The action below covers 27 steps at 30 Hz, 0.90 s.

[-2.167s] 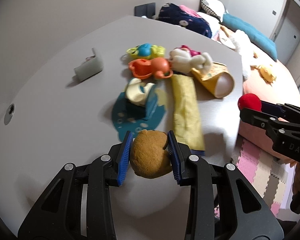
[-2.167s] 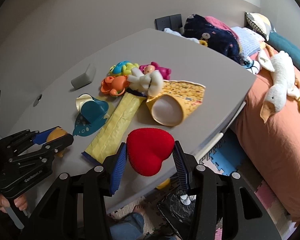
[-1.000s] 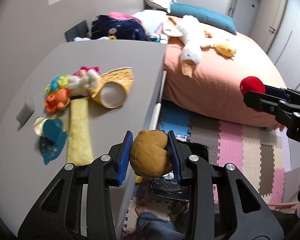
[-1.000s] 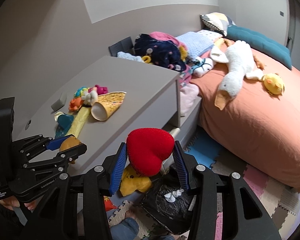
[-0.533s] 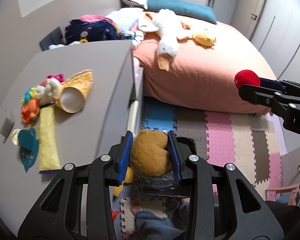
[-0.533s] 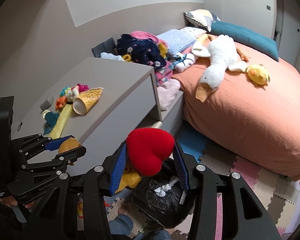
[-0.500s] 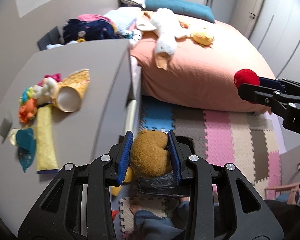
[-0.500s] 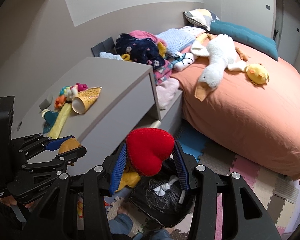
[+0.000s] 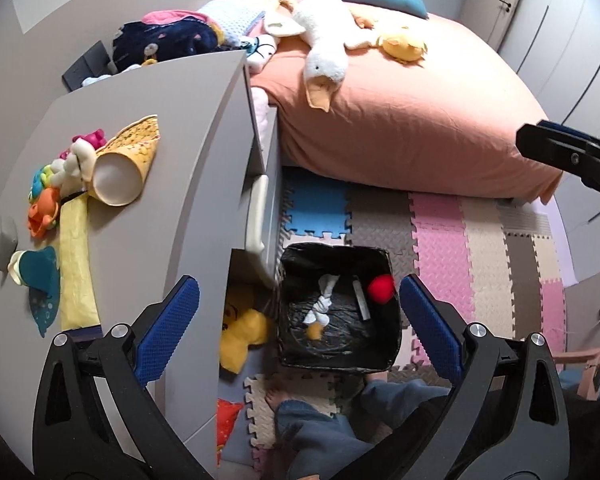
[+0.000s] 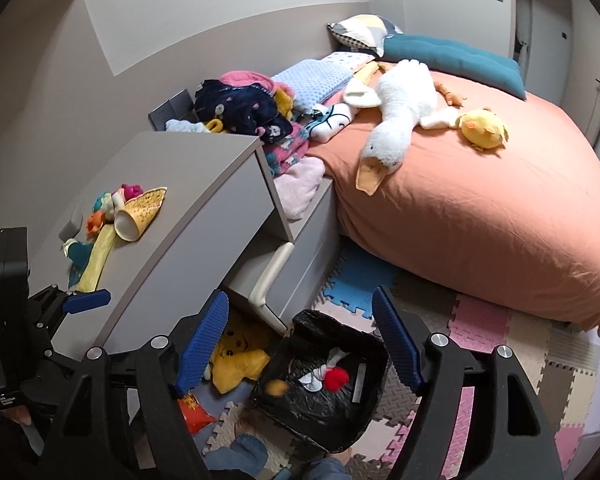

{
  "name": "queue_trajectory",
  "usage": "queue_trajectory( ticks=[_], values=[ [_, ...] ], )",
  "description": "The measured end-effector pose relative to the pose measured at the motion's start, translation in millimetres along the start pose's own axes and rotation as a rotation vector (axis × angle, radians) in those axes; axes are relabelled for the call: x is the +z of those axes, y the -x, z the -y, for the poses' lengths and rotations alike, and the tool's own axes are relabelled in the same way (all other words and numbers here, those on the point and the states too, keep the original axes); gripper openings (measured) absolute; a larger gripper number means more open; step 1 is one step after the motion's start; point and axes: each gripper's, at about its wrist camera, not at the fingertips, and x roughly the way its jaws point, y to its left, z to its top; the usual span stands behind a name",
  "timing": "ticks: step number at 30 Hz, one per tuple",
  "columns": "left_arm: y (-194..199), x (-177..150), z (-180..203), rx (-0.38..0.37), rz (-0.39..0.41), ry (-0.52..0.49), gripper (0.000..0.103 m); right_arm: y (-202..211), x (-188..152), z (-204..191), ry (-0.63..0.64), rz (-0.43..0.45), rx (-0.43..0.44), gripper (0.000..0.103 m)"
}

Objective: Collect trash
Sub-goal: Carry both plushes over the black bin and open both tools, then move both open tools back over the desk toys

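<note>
A bin with a black liner [image 9: 336, 246] stands on the foam mat beside the grey desk. In it lie a red heart-shaped plush [image 9: 380, 288], a brown soft lump [image 9: 314, 332] and a white knotted scrap [image 9: 324, 304]. My left gripper [image 9: 298, 318] hangs above the bin with its jaws opening wide and nothing between them. My right gripper [image 10: 300, 342] is also over the bin [image 10: 312, 424], its jaws opening and empty; the red plush [image 10: 336, 378] and brown lump [image 10: 276, 387] lie below it.
The desk top [image 9: 172, 128] holds a yellow cone cup [image 9: 124, 172], a yellow bag [image 9: 76, 264] and small toys. A yellow plush [image 9: 240, 328] lies on the floor under the desk. A person's jeans and bare foot [image 9: 320, 420] are by the bin. A bed [image 9: 400, 120] lies beyond.
Both grippers have opened. The brown lump has left the left gripper and the red heart the right; both now lie in the bin. Both views have shifted further over the bin.
</note>
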Motion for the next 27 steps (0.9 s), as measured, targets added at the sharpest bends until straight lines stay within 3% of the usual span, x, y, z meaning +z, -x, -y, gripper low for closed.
queue_trajectory(
  ticks=[8,14,27],
  values=[
    [8.5,-2.2,-7.2,0.035,0.057,0.012,0.096,-2.4,0.5,-6.3,0.016,-0.008,0.012,0.076],
    [9.8,-1.5,-19.5,0.026,0.055,0.059,0.096,-9.8,2.3,-18.1,0.039,-0.024,0.029,0.076],
    [15.1,-15.0,-64.8,0.077,0.04,0.136,0.096,-31.2,10.9,-57.1,0.102,-0.055,0.096,0.076]
  ],
)
